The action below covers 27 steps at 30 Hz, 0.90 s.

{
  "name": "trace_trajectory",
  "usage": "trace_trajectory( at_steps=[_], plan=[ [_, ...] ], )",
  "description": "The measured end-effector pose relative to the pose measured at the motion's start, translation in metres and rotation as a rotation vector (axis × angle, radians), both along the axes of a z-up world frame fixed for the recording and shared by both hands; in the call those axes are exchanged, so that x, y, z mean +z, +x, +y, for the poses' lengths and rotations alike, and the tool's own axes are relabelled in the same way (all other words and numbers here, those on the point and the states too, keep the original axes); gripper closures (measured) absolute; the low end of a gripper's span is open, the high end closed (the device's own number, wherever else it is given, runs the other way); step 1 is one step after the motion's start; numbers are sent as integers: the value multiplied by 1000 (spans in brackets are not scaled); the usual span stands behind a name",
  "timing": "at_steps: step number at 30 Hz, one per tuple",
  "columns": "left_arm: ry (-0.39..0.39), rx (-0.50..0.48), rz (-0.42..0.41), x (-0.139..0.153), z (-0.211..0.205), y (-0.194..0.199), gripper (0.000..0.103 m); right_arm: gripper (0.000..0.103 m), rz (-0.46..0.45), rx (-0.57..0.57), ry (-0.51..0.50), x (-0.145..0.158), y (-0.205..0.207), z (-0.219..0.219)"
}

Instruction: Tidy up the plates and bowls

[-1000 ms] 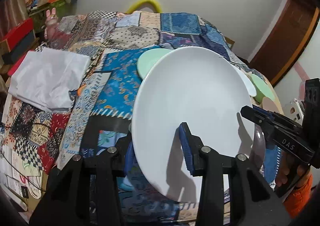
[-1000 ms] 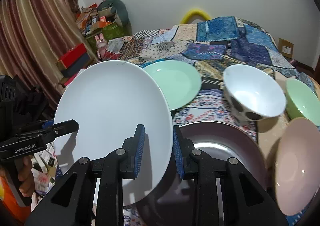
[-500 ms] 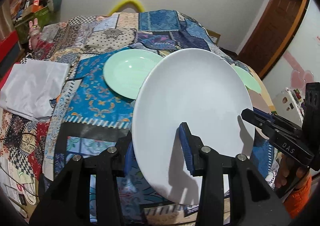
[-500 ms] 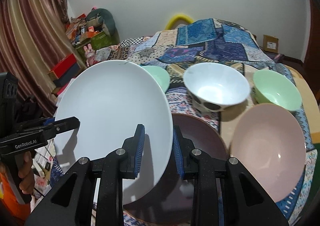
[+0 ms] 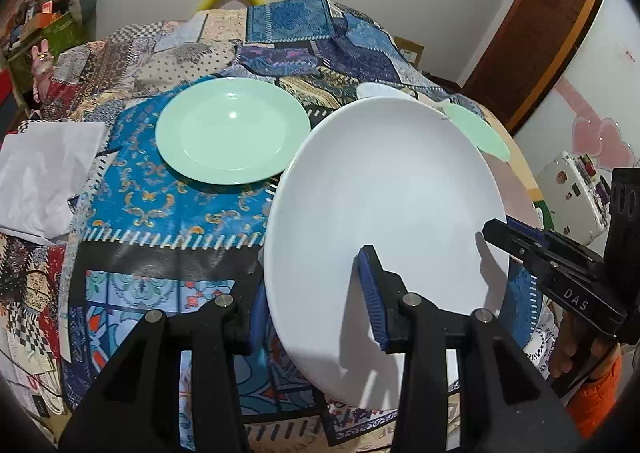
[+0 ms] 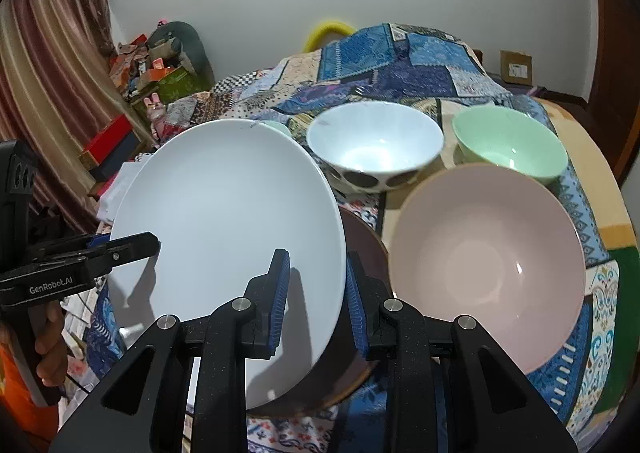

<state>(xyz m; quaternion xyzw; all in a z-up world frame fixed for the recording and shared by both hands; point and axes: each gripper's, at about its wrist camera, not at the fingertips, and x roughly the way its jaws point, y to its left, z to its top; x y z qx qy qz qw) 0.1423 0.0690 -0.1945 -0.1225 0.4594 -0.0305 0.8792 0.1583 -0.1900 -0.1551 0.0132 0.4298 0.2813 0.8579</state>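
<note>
A large white plate [image 5: 380, 193] hangs tilted above the table, held by both grippers at opposite rims. My left gripper [image 5: 314, 305] is shut on its near-left rim, one blue pad on top and one beneath. My right gripper [image 6: 316, 301] is shut on the plate's [image 6: 228, 205] right rim. A dark brown plate [image 6: 360, 237] lies on the table under the white one. A mint green plate [image 5: 232, 131] lies flat further back. A pink bowl [image 6: 488, 265], a green bowl [image 6: 512, 145] and a white bowl with dark spots [image 6: 376, 145] stand to the right.
A patchwork cloth [image 5: 168, 221] covers the round table. A white folded cloth [image 5: 44, 173] lies at its left edge. Boxes and clutter [image 6: 160, 65] are stacked by the curtain at the left. A hand in an orange sleeve [image 5: 592, 393] holds the right gripper's handle.
Both grippers have carried the white plate sideways to the right over the table. The green plate now shows whole in the left view; the pink and green bowls have slid toward the centre of the right view.
</note>
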Motion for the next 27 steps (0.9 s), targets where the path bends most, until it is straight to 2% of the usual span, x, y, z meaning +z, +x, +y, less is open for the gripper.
trace_trajectory(
  at_steps=[13, 27],
  plan=[
    [-11, -6, 52, -25, -3, 16, 62, 78, 58, -11, -11, -21, 1, -8],
    [-41, -6, 94, -44, 2, 28, 61, 78, 75, -25, -21, -30, 0, -9]
  ],
)
